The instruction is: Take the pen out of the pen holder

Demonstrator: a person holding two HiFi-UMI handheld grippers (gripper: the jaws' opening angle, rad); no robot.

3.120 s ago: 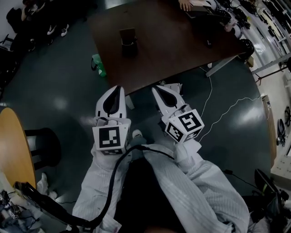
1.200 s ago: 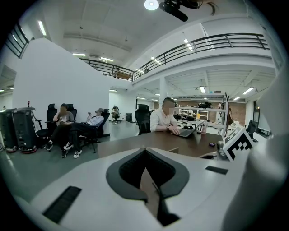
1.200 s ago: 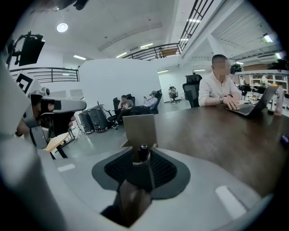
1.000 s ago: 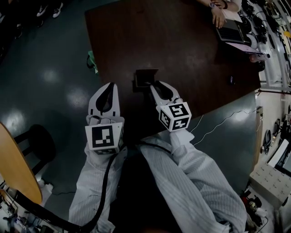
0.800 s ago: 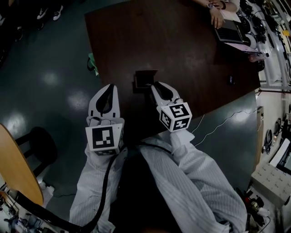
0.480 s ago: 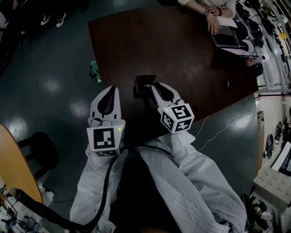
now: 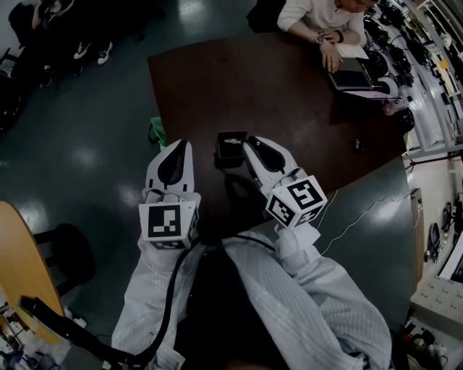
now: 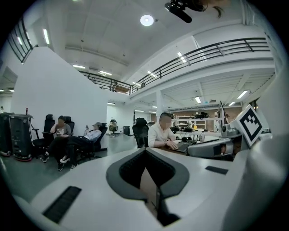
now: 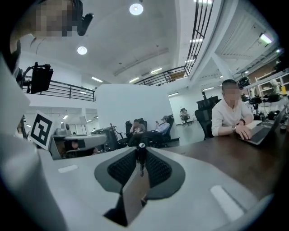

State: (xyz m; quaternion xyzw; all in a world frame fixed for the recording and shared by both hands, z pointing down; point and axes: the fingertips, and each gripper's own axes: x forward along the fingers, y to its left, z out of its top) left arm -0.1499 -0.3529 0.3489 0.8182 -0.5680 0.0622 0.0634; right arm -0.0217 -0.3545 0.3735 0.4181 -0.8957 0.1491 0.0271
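Dark brown table top (image 7: 289,101), matt, standing on a glossy grey-green floor (image 7: 87,144).

Pen holder (image 7: 230,160): a small dark box with a square mouth, upright, close to the table's near edge.

Right gripper (image 7: 250,142): in the head view its tips lay against the holder's right rim. In the right gripper view the jaws were drawn in to a narrow slit. A slim black pen (image 9: 141,155) with a rounded top stood upright in that slit at the very tips, one pad on either side of it. Read as clamped on the pen. The jaws hid the pen's lower end, so I could not tell whether it sat in the holder or was clear of it.

Left gripper (image 7: 179,144): held at the table's near-left corner, beside the holder but apart from it. Its jaws were closed together with nothing between them.

Markings: each gripper carried a white cube faced with square markers, left cube (image 7: 172,221) and right cube (image 7: 296,202). The print on them was black block patterns on white.

Surroundings:
- A person in a white top (image 7: 318,14) sat at the table's far side, one hand by an open laptop (image 7: 354,72).
- A green object (image 7: 158,132) lay on the floor by the table's left edge.
- A thin white cable (image 7: 362,209) trailed across the floor to the right
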